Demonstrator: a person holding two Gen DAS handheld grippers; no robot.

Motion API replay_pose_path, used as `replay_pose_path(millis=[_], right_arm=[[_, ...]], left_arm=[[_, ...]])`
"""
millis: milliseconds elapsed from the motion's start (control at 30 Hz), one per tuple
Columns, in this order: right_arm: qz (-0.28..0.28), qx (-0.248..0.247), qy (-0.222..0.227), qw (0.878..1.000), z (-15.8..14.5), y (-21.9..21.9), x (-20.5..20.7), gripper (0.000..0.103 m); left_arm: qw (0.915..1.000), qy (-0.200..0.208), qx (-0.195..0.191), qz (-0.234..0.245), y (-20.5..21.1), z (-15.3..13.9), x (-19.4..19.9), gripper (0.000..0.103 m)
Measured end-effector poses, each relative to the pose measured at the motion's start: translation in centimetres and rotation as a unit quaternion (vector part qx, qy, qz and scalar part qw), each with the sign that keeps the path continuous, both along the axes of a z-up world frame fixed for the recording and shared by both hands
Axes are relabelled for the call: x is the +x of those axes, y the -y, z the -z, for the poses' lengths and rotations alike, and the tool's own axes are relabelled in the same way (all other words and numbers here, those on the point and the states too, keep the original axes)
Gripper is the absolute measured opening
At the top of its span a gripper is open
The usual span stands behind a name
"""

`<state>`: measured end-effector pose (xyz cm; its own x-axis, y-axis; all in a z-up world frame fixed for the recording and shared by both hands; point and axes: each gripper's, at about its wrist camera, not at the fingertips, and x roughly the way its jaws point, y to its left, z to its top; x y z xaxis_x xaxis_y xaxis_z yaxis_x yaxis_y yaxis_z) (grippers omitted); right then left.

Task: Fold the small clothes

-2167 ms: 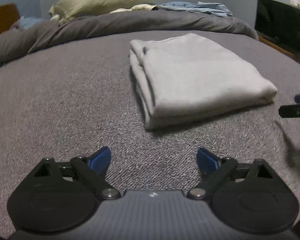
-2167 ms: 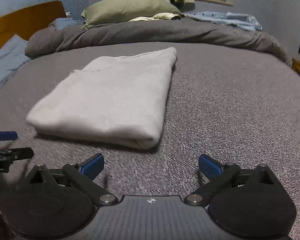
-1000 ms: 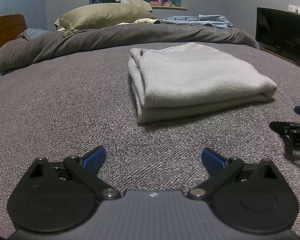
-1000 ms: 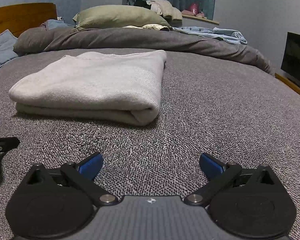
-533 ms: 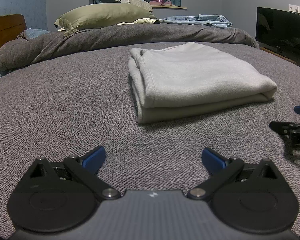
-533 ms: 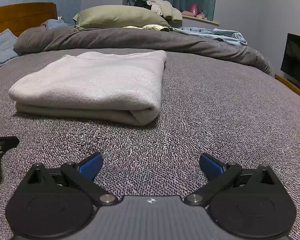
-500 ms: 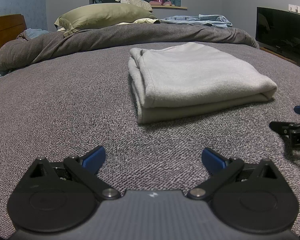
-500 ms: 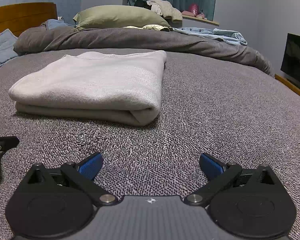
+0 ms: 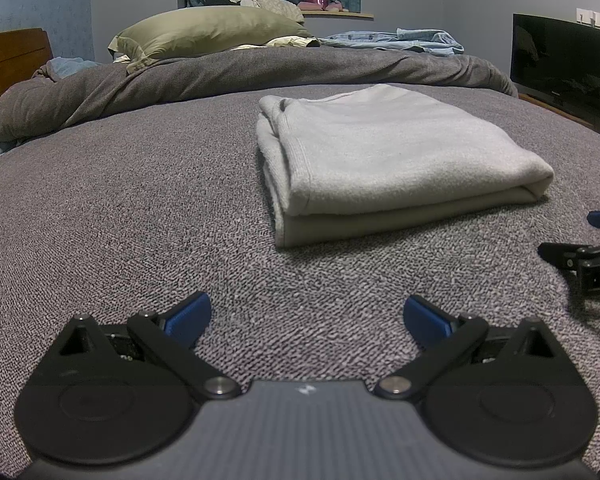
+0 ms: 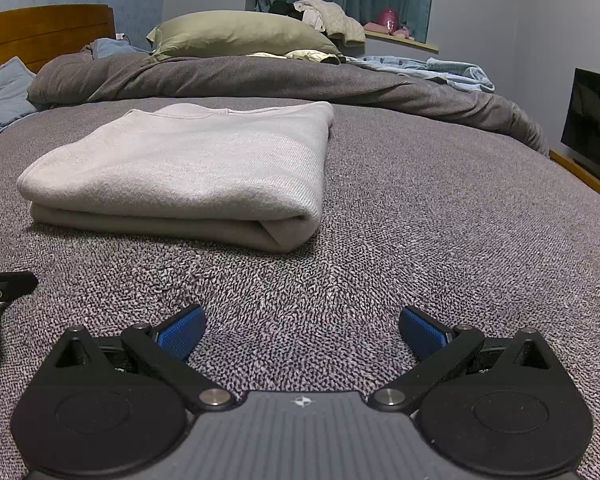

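Observation:
A pale grey garment (image 9: 388, 160) lies folded into a neat rectangle on the grey bedspread (image 9: 120, 220); the right wrist view shows the same garment (image 10: 188, 168) ahead and to the left. My left gripper (image 9: 306, 314) rests low on the bedspread in front of the garment, open, nothing between its blue pads. My right gripper (image 10: 302, 326) sits likewise, open and empty, short of the garment's near right corner. Each gripper shows at the edge of the other's view, the right gripper (image 9: 580, 256) and the left gripper (image 10: 0, 280).
A rumpled dark grey duvet (image 9: 240, 76) and an olive pillow (image 9: 208, 32) lie at the far end of the bed. Blue clothes (image 10: 432, 70) are heaped behind. A wooden headboard (image 10: 40, 36) stands at the left, a dark TV screen (image 9: 560, 64) at the right.
Both grippers dropped lower toward the bedspread between 2.2 s and 1.0 s ago. Since then nothing has visibly moved.

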<state>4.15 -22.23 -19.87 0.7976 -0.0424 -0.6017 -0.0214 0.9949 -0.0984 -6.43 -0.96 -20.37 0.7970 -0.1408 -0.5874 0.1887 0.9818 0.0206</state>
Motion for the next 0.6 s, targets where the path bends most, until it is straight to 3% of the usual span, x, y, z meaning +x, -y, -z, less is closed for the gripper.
replay_pose_path(millis=[600], right_arm=[[0.000,0.000,0.000,1.000,0.06,-0.11,0.01,0.103]], left_arm=[[0.9999,-0.008,-0.015,0.002,-0.40,0.19,0.22,0.103]])
